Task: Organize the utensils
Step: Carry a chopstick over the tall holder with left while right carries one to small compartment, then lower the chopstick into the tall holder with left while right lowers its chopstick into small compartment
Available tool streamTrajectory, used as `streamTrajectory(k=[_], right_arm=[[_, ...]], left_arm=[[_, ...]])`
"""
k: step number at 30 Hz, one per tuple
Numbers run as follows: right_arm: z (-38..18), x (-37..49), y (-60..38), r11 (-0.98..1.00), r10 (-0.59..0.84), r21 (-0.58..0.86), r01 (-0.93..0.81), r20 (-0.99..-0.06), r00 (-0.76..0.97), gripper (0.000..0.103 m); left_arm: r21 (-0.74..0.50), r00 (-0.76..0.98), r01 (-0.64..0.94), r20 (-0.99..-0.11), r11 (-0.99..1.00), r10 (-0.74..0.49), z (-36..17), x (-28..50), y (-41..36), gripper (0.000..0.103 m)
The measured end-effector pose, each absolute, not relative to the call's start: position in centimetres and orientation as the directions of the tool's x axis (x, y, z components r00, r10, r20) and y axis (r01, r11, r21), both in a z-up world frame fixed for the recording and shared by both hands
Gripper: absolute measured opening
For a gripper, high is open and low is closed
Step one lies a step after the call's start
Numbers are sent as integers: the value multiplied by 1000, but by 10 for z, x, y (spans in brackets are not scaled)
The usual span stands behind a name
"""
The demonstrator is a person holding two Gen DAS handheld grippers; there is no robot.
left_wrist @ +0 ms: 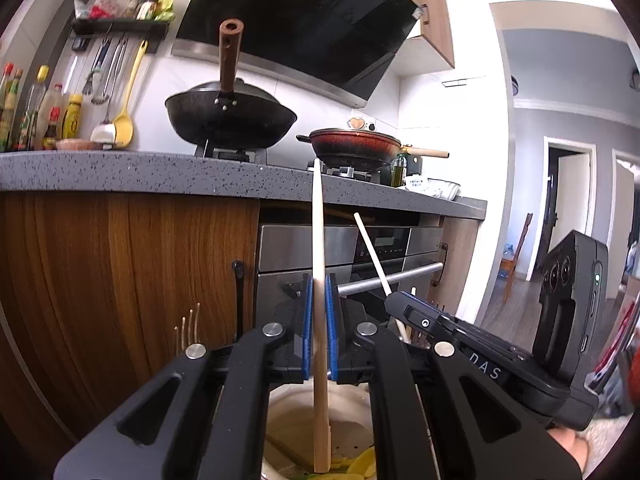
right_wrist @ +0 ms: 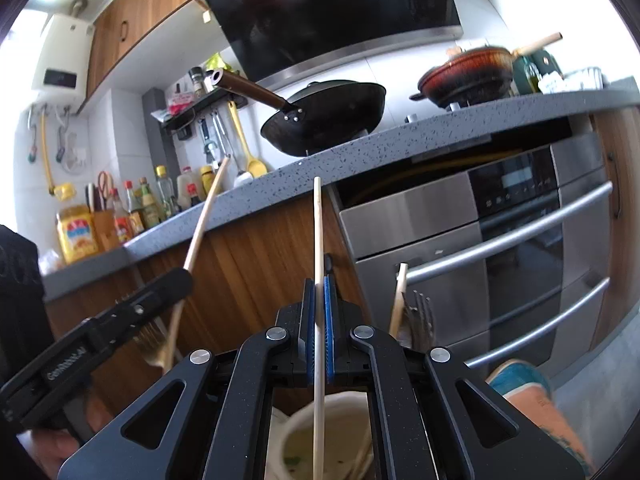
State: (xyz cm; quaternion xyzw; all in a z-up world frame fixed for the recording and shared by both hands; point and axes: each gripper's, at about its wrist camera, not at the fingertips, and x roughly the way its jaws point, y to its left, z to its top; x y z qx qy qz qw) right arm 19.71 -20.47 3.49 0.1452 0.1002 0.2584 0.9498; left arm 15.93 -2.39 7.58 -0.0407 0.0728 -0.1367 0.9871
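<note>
My left gripper [left_wrist: 319,280] is shut on a pale wooden chopstick [left_wrist: 319,232] that stands nearly upright, its lower end inside a white utensil holder [left_wrist: 352,396] below. My right gripper [right_wrist: 319,284] is shut on a thinner chopstick [right_wrist: 318,232], also upright over a white holder [right_wrist: 304,420]. In the left wrist view the right gripper [left_wrist: 400,300] shows at the right with its chopstick [left_wrist: 372,252] sticking up. In the right wrist view the left gripper [right_wrist: 176,280] shows at the left with its chopstick [right_wrist: 204,216]. Fork tines [right_wrist: 420,312] and another chopstick [right_wrist: 399,296] stand behind.
A grey speckled counter [left_wrist: 160,172] runs above wooden cabinet doors [left_wrist: 132,264] and a steel oven [right_wrist: 520,240]. A black wok [left_wrist: 230,116] and a red pan [left_wrist: 354,144] sit on the hob. Sauce bottles [left_wrist: 48,116] stand at the left.
</note>
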Motion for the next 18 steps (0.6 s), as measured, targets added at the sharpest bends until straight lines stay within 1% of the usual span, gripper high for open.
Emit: streamTrajectory(k=[5,7,11,15,18], right_arm=[[33,193,-209,843,494,308,-442,-114,862,5],[33,194,-210,847,483,309,-432,-109,869,5],[32,194,-205,873,451,260,-413,-109,886,5],[28,185,-201,881,453,214,-421,-128,883,5],[28,174,-210,879,457,220,-422,-143,878,5]], left_arm=[[-105,944,299,-112,948,-310,70,149,-21,6],[-99,946,294,-110,951,-304,69,147,-20,6],[-106,946,296,-107,949,-307,72,144,-19,6],[-71,950,290,-99,954,-296,73,137,-21,6],[-65,950,293,-95,954,-298,75,127,-18,6]])
